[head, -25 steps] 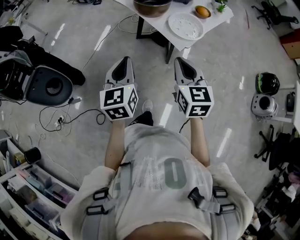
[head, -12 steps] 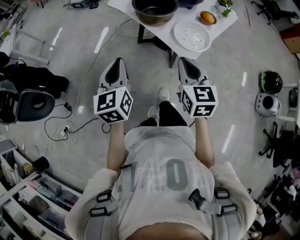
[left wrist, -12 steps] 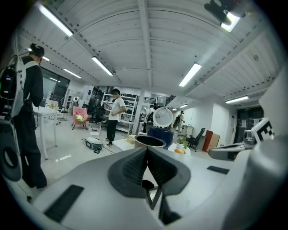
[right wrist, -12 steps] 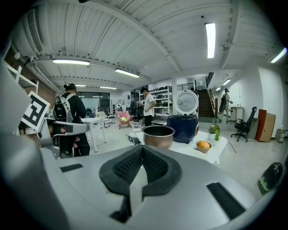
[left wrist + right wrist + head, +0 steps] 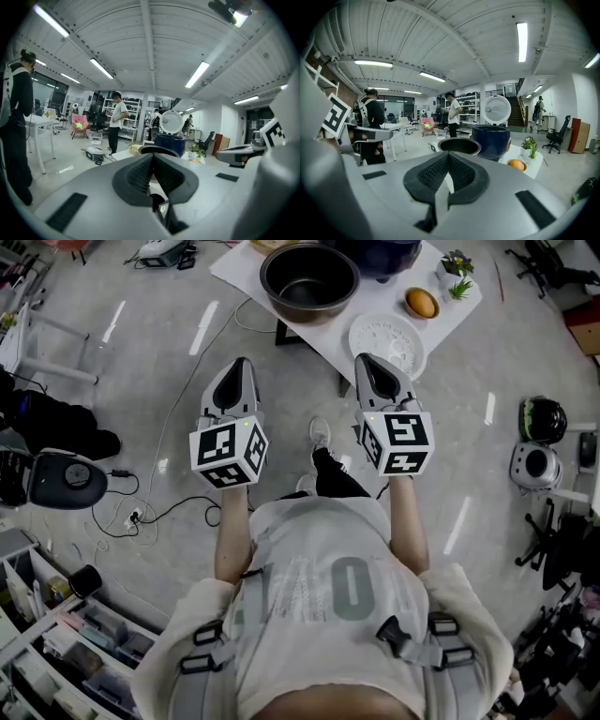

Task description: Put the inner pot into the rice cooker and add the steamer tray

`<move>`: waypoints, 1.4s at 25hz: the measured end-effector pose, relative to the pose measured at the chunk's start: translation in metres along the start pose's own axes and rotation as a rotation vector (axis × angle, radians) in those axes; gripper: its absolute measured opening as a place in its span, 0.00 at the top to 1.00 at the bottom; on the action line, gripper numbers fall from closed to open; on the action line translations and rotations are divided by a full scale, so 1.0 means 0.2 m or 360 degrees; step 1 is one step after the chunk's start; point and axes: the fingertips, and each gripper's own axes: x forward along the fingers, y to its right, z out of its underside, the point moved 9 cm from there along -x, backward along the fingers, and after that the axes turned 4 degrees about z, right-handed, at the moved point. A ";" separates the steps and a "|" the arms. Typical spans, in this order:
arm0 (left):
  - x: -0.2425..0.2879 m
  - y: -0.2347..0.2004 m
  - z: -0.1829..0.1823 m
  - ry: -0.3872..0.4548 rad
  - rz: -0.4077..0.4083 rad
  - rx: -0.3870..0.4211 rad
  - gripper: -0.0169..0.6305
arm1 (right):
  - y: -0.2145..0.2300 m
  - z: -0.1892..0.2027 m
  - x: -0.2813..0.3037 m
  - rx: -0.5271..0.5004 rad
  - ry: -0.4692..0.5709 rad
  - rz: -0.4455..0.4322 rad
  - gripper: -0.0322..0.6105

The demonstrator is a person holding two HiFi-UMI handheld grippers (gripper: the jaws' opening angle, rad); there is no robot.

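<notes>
Left gripper [image 5: 240,367] pressed together, empty; right gripper [image 5: 367,362] likewise. Ahead on white table [image 5: 236,261]: dark round metal inner pot [image 5: 309,282], dark blue rice cooker [image 5: 384,253], white perforated steamer tray [image 5: 387,338] near edge. Risk we judge: unless we spread jaws first, closed tips shove pot or knock tray off.

One inner pot [image 5: 309,282], one rice cooker [image 5: 380,253], one steamer tray [image 5: 386,338], one orange [image 5: 422,303] and one potted plant [image 5: 458,263] sit on one counter [image 5: 239,268].

The empty dark inner pot [image 5: 309,282] stands upright by the table's [image 5: 246,268] front edge. The navy rice cooker [image 5: 380,254] sits behind it, lid up. The white perforated steamer tray [image 5: 387,341] lies flat at the corner.
</notes>
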 end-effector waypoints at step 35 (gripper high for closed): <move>1.17 -0.15 -0.45 0.0148 -0.0027 0.0062 0.94 | 0.57 -0.46 0.98 -0.0011 0.0164 0.0012 0.94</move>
